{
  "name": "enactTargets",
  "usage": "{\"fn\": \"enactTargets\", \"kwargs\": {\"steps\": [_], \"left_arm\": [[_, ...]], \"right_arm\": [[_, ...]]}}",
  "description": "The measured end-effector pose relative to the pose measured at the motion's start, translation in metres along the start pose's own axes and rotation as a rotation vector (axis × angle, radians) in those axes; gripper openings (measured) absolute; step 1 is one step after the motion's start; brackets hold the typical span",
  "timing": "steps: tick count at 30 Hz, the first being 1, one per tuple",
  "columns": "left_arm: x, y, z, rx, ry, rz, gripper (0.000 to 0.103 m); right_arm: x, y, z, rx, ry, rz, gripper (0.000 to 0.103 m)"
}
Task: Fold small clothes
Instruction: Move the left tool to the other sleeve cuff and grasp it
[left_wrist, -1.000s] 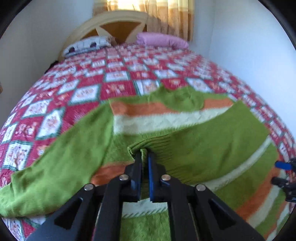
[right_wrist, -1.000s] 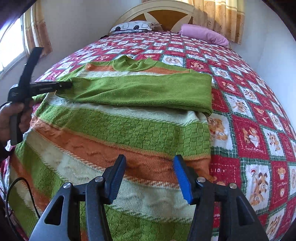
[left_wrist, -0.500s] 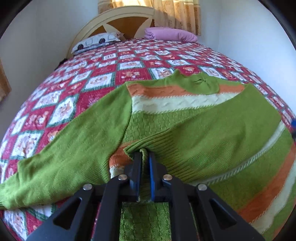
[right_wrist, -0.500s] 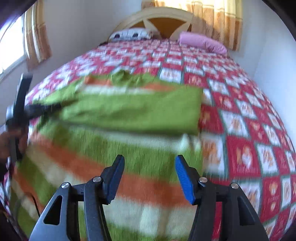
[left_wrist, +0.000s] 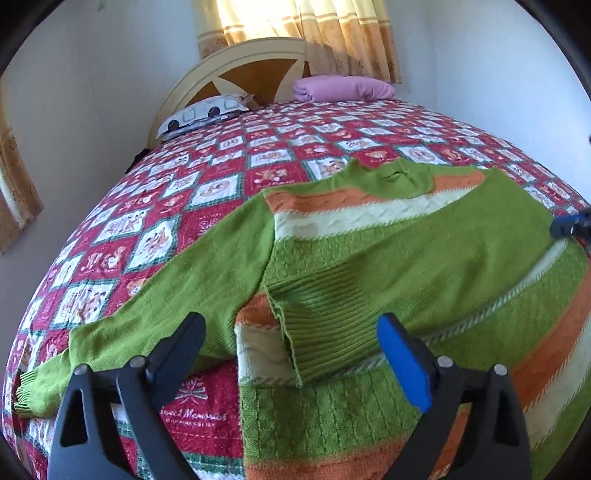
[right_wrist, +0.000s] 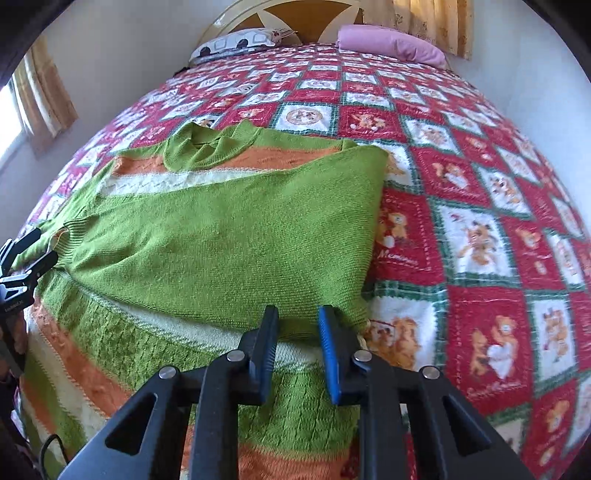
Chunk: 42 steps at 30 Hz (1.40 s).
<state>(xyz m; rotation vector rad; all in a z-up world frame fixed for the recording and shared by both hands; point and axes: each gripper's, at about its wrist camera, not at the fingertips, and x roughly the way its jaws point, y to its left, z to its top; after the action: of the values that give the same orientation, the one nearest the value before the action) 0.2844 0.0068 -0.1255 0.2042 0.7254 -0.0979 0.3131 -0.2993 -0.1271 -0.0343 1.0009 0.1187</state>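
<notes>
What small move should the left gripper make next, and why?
Probably reach left for the spread sleeve and grip its cuff. The left gripper is opening, the folded sleeve already lies released across the sweater, and the other sleeve still lies unfolded on the quilt.

Sweater (left_wrist: 424, 258): knitted cloth, ribbed cuff, textured cable stripes, matt. Bedspread (right_wrist: 480, 229): soft printed cloth, slightly fuzzy. Left gripper (left_wrist: 291, 354): matt black plastic, 1 smooth blue pad, shiny metal pins. Headboard (left_wrist: 258, 70): smooth painted wood.
</notes>
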Motion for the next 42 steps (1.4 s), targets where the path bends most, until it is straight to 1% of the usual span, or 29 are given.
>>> {"fn": "enactTargets", "kwargs": {"steps": [1, 2, 3, 4, 6, 7, 8, 9, 10, 11, 12, 13, 18, 19, 22, 25, 27, 29, 31, 33, 35, 36, 38, 39, 41, 42], "left_arm": [[0.002, 0.000, 0.000, -0.003, 0.003, 0.004, 0.099], [0.002, 0.001, 0.000, -0.005, 0.005, 0.007, 0.099], [0.002, 0.000, 0.000, -0.008, 0.008, 0.008, 0.099], [0.002, 0.002, -0.001, -0.016, 0.011, 0.010, 0.099], [0.000, 0.009, -0.001, -0.048, 0.012, 0.009, 0.099], [-0.003, 0.013, -0.002, -0.062, 0.016, 0.007, 0.099], [-0.005, 0.016, -0.003, -0.071, 0.021, 0.007, 0.099], [-0.007, 0.019, -0.004, -0.077, 0.022, 0.007, 0.099], [-0.011, 0.024, -0.007, -0.084, 0.018, 0.009, 0.100], [-0.014, 0.029, -0.010, -0.088, 0.013, 0.012, 0.101], [-0.016, 0.032, -0.012, -0.087, 0.014, 0.017, 0.101], [-0.019, 0.037, -0.016, -0.085, 0.017, 0.026, 0.101], [-0.030, 0.061, -0.028, -0.096, 0.029, 0.059, 0.101], [-0.035, 0.068, -0.032, -0.103, 0.028, 0.067, 0.101], [-0.049, 0.090, -0.042, -0.117, 0.026, 0.109, 0.101], [-0.063, 0.123, -0.055, -0.144, 0.041, 0.174, 0.101], [-0.070, 0.144, -0.063, -0.159, 0.042, 0.227, 0.102], [-0.076, 0.169, -0.073, -0.185, 0.052, 0.292, 0.103], [-0.077, 0.198, -0.084, -0.227, 0.078, 0.356, 0.103], [-0.078, 0.218, -0.093, -0.267, 0.099, 0.400, 0.103], [-0.079, 0.242, -0.103, -0.322, 0.105, 0.455, 0.103], [-0.079, 0.255, -0.108, -0.362, 0.118, 0.474, 0.103], [-0.080, 0.274, -0.117, -0.436, 0.132, 0.481, 0.103], [-0.080, 0.281, -0.122, -0.467, 0.136, 0.481, 0.103], [-0.082, 0.298, -0.131, -0.540, 0.148, 0.482, 0.103], [-0.083, 0.305, -0.135, -0.574, 0.148, 0.474, 0.103]], "right_arm": [[-0.006, 0.003, 0.005, -0.021, -0.032, -0.011, 0.027], [-0.012, 0.007, 0.011, -0.044, -0.073, -0.032, 0.037], [-0.015, 0.013, 0.019, -0.064, -0.107, -0.063, 0.043], [-0.013, 0.018, 0.027, -0.067, -0.109, -0.078, 0.045], [0.008, 0.021, 0.037, -0.087, -0.057, -0.090, 0.045], [0.021, 0.020, 0.037, -0.107, -0.023, -0.134, 0.045], [0.033, 0.014, 0.036, -0.118, 0.001, -0.221, 0.044], [0.041, 0.001, 0.031, -0.108, 0.015, -0.289, 0.044], [0.042, -0.013, 0.027, -0.068, 0.009, -0.273, 0.045], [0.039, -0.031, 0.023, 0.006, -0.001, -0.219, 0.052], [0.038, -0.042, 0.020, 0.040, -0.006, -0.196, 0.054], [0.036, -0.045, 0.019, 0.045, -0.010, -0.193, 0.055], [0.025, -0.046, 0.024, 0.077, -0.031, -0.225, 0.055], [0.026, -0.046, 0.023, 0.079, -0.031, -0.220, 0.055], [0.029, -0.042, 0.022, 0.063, -0.022, -0.248, 0.055], [0.031, -0.051, 0.023, 0.080, -0.009, -0.318, 0.055], [0.025, -0.055, 0.021, 0.109, -0.016, -0.316, 0.055], [0.014, -0.045, 0.021, 0.079, -0.044, -0.330, 0.055], [0.003, -0.029, 0.022, 0.051, -0.078, -0.299, 0.055], [-0.006, -0.007, 0.024, 0.008, -0.108, -0.232, 0.055], [-0.006, 0.010, 0.024, -0.036, -0.116, -0.159, 0.055], [0.000, 0.016, 0.023, -0.045, -0.104, -0.135, 0.055], [0.020, 0.019, 0.018, -0.054, -0.046, -0.112, 0.055], [0.030, 0.019, 0.012, -0.073, -0.025, -0.119, 0.055], [0.033, 0.020, 0.003, -0.091, -0.075, -0.129, 0.056], [0.032, 0.020, 0.002, -0.089, -0.084, -0.130, 0.056]]}}
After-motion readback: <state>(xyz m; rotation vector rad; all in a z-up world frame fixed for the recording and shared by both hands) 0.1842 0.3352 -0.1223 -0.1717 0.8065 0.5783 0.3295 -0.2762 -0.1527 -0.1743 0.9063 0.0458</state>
